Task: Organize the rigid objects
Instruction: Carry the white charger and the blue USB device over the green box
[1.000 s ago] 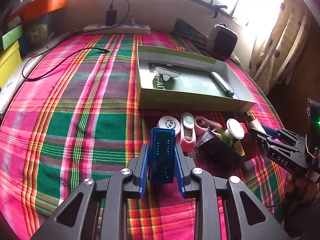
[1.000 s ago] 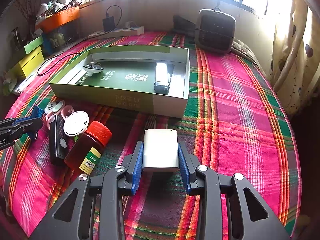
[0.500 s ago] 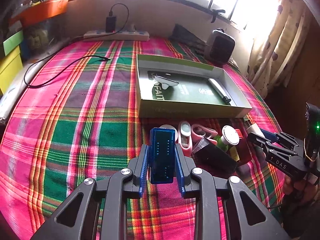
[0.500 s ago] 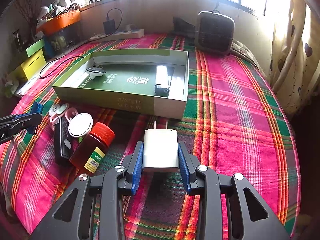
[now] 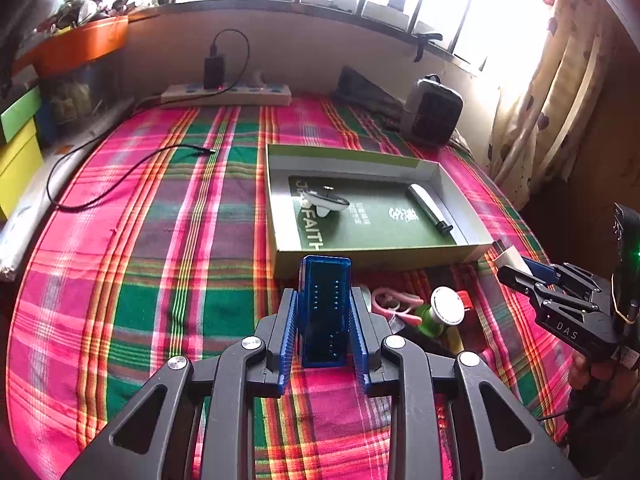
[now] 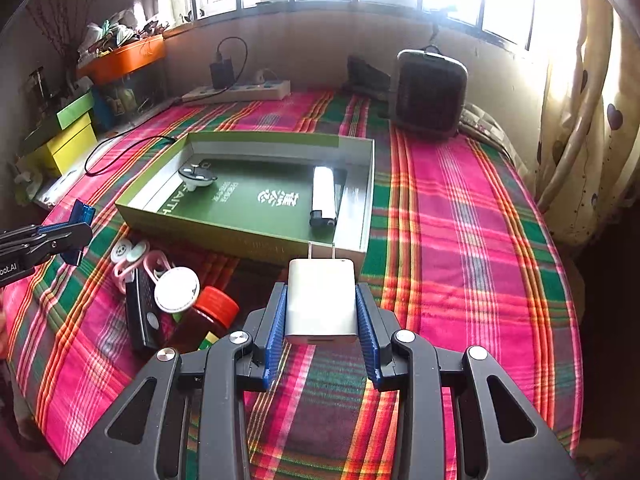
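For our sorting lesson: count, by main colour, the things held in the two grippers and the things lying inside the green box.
Blue: 1 (case)
Mostly white: 3 (charger, stick, gadget)
Total: 4

Ahead of the right gripper (image 6: 322,308), with a charger (image 6: 321,300) between its pads: a box (image 6: 256,236) holding a lighter (image 6: 323,196) at right and a small gadget (image 6: 196,176) at left. To its left, before the box: a bottle (image 6: 208,312), a remote (image 6: 140,312), clips (image 6: 136,260). Further left, the left gripper (image 6: 76,236); far behind, a heater (image 6: 430,92) and power strip (image 6: 240,92).
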### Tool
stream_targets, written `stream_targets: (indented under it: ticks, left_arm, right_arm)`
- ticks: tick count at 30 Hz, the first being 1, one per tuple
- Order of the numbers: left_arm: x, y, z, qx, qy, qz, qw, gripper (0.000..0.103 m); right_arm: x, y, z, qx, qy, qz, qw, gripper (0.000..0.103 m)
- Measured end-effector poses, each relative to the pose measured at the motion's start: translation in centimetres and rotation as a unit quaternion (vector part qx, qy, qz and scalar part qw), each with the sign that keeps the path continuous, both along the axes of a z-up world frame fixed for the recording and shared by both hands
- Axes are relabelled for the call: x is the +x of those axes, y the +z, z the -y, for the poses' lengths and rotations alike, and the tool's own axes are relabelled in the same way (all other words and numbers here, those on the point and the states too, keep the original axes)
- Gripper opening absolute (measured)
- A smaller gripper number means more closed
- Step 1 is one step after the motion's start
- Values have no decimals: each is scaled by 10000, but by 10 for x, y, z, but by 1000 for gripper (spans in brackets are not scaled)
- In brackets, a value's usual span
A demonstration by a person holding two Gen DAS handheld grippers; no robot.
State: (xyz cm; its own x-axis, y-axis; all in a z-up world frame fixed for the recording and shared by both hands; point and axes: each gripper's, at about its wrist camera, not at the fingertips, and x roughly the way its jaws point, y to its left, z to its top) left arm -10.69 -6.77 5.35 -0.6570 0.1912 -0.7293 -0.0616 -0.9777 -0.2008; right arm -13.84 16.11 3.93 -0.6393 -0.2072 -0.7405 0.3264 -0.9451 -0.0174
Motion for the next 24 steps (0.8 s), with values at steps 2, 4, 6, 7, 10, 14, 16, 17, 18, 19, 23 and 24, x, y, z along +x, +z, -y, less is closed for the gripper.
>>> stream_targets:
  ticks: [2, 4, 6, 7, 10, 14, 16, 17, 18, 19, 23, 24]
  left_arm:
    - [-4, 4, -1, -18, -37, -33, 10000, 24]
    - [-7, 6, -2, -44, -65, -51, 10000, 24]
    - [-11, 9, -3, -49, -75, -60, 9999, 24]
    - [-13, 10, -3, -48, -82, -74, 9999, 24]
    - [-18, 12, -4, -32, -107, -86, 9999, 24]
    - [-28, 14, -7, -37, -162, -83, 9998, 24]
    - [-33, 15, -8, -42, -177, -82, 9998, 24]
    - [-36, 15, -10, -42, -193, -82, 9998, 24]
    - [-39, 16, -10, -42, -210, -89, 9997, 24]
    - [-41, 16, -10, -35, -213, -82, 9997, 24]
    - [-54, 12, -13, 35, -235, -3, 9997, 24]
    - [-57, 11, -14, 29, -238, 3, 9997, 24]
  right_arm:
    - [-4, 4, 1, -22, 15, -15, 10000, 35]
    - [-6, 7, 2, -35, 29, -38, 10000, 35]
    - [-9, 11, 4, -32, 60, -65, 10000, 35]
    - [-10, 13, 5, -31, 76, -81, 9999, 35]
    - [-16, 17, 7, -25, 109, -104, 9999, 35]
    - [-27, 25, 11, -78, 169, -123, 9998, 34]
    - [-32, 27, 13, -79, 189, -128, 9997, 34]
    - [-36, 29, 14, -87, 211, -128, 9997, 35]
    - [-38, 29, 15, -89, 224, -125, 9996, 35]
    - [-41, 30, 17, -94, 237, -116, 9996, 35]
    - [-57, 29, 22, -156, 263, -75, 9995, 35]
    - [-60, 29, 23, -164, 276, -65, 9995, 35]
